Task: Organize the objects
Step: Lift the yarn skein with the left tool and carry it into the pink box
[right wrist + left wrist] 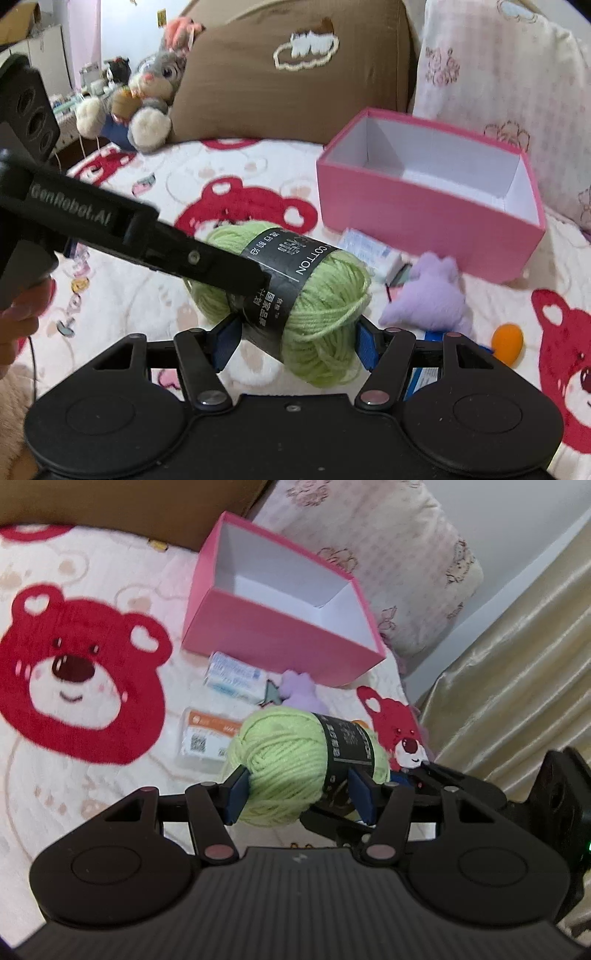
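Note:
A green yarn ball (284, 760) with a black paper band is held above the bear-print blanket by both grippers. My left gripper (299, 794) is shut on it; its arm reaches in from the left in the right wrist view (207, 260). My right gripper (295, 338) is also shut on the yarn ball (314, 317), gripping it from the near side. An empty pink box (280, 627) with a white inside stands open beyond the yarn; it also shows in the right wrist view (428, 218).
On the blanket near the box lie a purple plush toy (432, 295), a white-blue packet (232, 674), a clear orange-labelled case (207, 738) and an orange ball (508, 341). A brown cushion (288, 74), a grey rabbit plush (155, 96) and a floral pillow (399, 561) stand behind. A gold curtain (524, 672) hangs at right.

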